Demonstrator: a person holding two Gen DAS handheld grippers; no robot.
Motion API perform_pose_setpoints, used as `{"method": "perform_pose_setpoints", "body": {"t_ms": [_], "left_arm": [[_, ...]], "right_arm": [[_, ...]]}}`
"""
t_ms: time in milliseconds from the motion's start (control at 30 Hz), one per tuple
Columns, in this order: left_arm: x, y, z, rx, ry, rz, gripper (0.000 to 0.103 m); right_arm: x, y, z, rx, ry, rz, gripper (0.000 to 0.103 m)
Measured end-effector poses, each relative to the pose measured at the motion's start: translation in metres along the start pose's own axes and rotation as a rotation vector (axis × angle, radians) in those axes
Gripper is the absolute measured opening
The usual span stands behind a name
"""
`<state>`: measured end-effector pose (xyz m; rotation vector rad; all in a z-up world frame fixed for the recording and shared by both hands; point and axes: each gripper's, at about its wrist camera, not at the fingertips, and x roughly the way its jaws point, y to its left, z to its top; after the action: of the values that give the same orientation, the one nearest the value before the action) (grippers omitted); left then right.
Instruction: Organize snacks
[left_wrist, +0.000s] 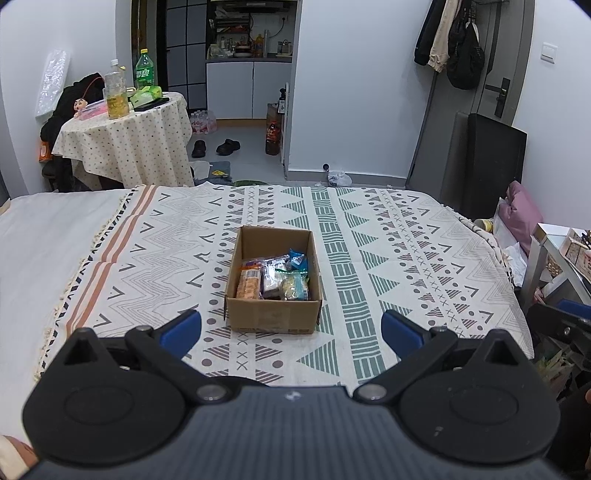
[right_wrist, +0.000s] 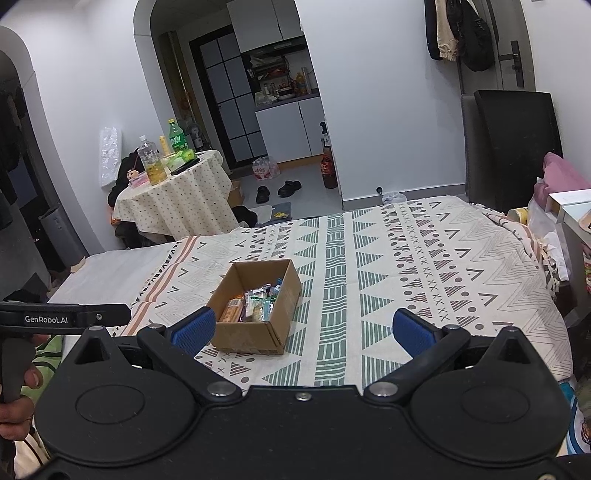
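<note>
Box (left_wrist: 272, 280) on the bed (left_wrist: 406, 258), snacks (left_wrist: 275, 278) packed at its near end | left hand-held gripper (left_wrist: 291, 332) gaping, empty, box dead ahead, long axis running away | right hand-held gripper (right_wrist: 303, 330) gaping, empty, box ahead-left | left looks nearer.

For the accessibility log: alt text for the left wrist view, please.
An open cardboard box of wrapped snacks sits on a patterned bedspread, ahead of the open, empty left gripper. A cloth-covered table with bottles stands behind.

Bare blanket (left_wrist: 388, 240) around box (left_wrist: 273, 317)
</note>
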<state>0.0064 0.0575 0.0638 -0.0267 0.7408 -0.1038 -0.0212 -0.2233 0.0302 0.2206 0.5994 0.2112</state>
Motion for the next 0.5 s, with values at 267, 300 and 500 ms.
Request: {"method": "perform_pose_setpoints", "body": {"t_ms": [267,300,500], "left_arm": [[-0.0004,-0.0004,-0.0003,0.002,-0.002,-0.001,0.103],[-0.0003,-0.0003,-0.0004,0.004,-0.002,0.0,0.103],[0.0002,-0.004,-0.0037,0.014,-0.017,-0.001,0.103]], "right_arm": [[-0.0006,0.0001,-0.0005,0.0,0.0,-0.004,0.103],[-0.0006,-0.0001,-0.0005,0.0,0.001,-0.004,0.103],[0.0006,-0.0009,0.0,0.003,0.005,-0.009,0.103]]}}
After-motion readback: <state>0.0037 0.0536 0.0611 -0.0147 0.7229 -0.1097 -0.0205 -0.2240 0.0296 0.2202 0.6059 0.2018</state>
